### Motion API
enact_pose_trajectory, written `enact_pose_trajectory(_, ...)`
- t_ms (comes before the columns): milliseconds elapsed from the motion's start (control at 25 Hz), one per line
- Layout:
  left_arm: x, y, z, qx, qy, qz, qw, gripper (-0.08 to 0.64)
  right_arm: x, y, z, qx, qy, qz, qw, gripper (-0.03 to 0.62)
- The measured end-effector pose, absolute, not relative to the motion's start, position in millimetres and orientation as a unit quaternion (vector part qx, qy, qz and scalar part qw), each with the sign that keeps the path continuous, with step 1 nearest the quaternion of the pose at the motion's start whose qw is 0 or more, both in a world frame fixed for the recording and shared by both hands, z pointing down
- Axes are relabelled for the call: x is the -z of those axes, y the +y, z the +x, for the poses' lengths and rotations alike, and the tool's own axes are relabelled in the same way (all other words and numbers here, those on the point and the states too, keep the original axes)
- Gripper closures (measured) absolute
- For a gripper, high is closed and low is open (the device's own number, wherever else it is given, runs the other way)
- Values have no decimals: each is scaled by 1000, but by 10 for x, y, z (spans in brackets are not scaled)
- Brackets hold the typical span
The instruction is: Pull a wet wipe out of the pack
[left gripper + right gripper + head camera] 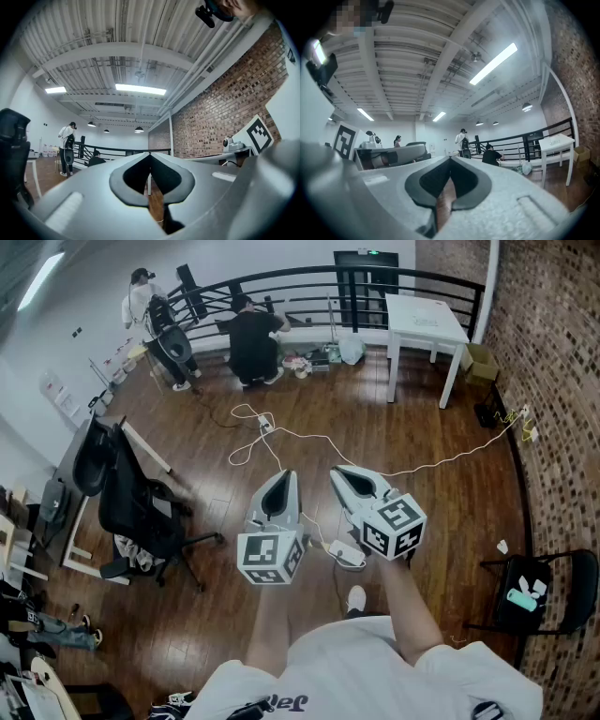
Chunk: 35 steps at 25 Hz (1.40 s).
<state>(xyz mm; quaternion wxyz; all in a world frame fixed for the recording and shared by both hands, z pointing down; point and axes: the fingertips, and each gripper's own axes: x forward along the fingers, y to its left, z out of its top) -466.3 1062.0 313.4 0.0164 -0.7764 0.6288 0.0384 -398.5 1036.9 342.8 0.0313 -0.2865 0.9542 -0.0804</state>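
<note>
Level, side by side: left gripper (287, 474) and right gripper (335, 470) (both closed).

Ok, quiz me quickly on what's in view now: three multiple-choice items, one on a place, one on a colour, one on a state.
1. Where does the white table stand?
A) at the far end, by the railing and the brick wall
B) at the near left
C) right below the camera

2. The floor is:
A) grey carpet
B) dark brown wood
C) white tile

3. The left gripper and right gripper are:
A) both wide open
B) one clamped on a pack
C) both shut, empty

Answers:
1 A, the head view shows it in the far corner beside rail and bricks.
2 B, dark planks run across the room.
3 C, in each gripper view the jaw tips meet with nothing between.
</note>
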Motion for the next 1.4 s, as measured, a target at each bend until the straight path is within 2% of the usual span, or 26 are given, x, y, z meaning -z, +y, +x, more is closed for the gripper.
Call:
enact_pose_trajectory(320, -3428, 9483, -4129, -13, 606, -795, -12, 543, -3824, 9337, -3465, 132, 944, -304, 0, 600)
enact_pose_trajectory(560, -3678, 8630, -3690, -3, 551, -833, -36, 543, -3910, 8747, -3101, 126, 932, -340, 15, 600)
enact_pose_trajectory(760, -3915, 7795, -3079, 6, 479, -877, -43, 543, -4195, 7905, -2578, 147, 900, -411, 8, 600)
enact_pose_trajectory(960, -3944, 6614, -2784, -9, 433, -900, -54, 543, -4282, 6848, -2256, 147, 870, -470, 5, 600)
enact_pose_trajectory(1240, -3807, 4919, -2795, -21, 415, -907, -69, 543, -4061, 5218, -2344, 133, 860, -492, -7, 600)
enact_pose_trajectory(1400, -3736, 4164, -2857, -22, 400, -915, -50, 543, -3870, 4491, -2441, 108, 857, -503, -10, 600)
